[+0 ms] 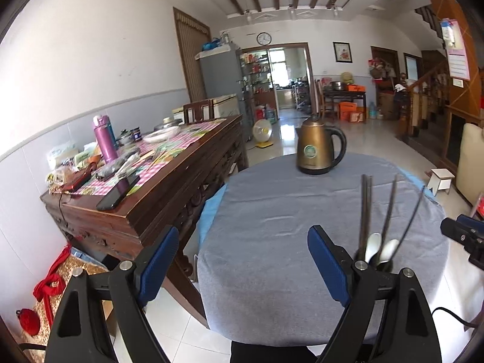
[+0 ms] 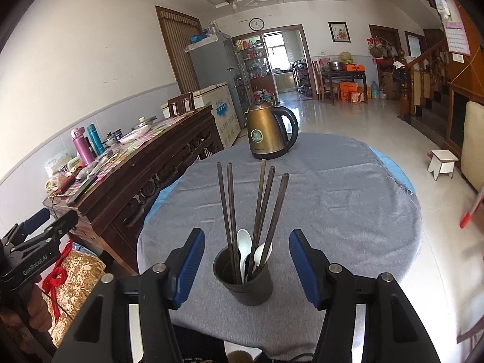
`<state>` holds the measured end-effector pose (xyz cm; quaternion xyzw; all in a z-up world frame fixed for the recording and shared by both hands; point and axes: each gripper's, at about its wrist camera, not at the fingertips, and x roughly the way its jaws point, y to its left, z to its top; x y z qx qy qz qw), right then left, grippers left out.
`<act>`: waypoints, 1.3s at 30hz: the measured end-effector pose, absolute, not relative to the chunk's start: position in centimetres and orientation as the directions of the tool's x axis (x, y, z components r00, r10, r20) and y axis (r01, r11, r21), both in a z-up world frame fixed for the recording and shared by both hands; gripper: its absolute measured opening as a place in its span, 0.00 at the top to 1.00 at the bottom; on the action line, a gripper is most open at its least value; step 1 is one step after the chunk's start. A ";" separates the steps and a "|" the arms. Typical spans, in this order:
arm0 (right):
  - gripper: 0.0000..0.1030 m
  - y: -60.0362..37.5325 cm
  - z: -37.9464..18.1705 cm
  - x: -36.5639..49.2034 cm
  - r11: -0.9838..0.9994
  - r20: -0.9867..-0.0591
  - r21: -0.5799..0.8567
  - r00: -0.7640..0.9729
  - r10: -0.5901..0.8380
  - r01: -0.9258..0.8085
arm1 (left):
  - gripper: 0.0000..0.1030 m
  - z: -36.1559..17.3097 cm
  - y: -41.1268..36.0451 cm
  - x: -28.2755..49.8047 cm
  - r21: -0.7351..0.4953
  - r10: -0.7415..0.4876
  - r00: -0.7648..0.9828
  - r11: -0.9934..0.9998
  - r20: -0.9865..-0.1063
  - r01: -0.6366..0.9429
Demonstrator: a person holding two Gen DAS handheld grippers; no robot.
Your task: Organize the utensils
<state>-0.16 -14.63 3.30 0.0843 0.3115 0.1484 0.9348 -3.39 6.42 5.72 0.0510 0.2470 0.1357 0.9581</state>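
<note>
A dark utensil cup (image 2: 245, 281) stands upright on the round table's grey cloth (image 2: 332, 199). It holds several dark chopsticks (image 2: 260, 205) and two white spoons (image 2: 244, 243). My right gripper (image 2: 246, 269) is open, its blue pads either side of the cup without touching. My left gripper (image 1: 243, 267) is open and empty over the cloth (image 1: 272, 211), left of the cup. In the left wrist view the chopsticks (image 1: 364, 211) and spoons (image 1: 372, 246) rise behind the right finger; the cup is hidden.
A bronze electric kettle (image 2: 267, 134) stands at the table's far side, also in the left wrist view (image 1: 316, 148). A cluttered wooden sideboard (image 1: 157, 187) runs close along the table's left. A small white stool (image 2: 443, 163) sits on the tiled floor to the right.
</note>
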 end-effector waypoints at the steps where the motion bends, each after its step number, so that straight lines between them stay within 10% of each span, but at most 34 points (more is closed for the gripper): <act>1: 0.39 -14.7 3.3 -0.5 0.943 -0.561 0.249 0.760 0.328 -0.222 | 0.15 5.8 6.2 -3.5 0.164 0.285 0.842 0.958 -0.459 -0.235; 39: 0.39 -16.3 2.2 -2.5 0.938 -0.628 0.287 0.701 0.337 -0.194 | 0.15 4.4 4.5 -3.2 0.169 0.263 0.804 0.965 -0.534 -0.203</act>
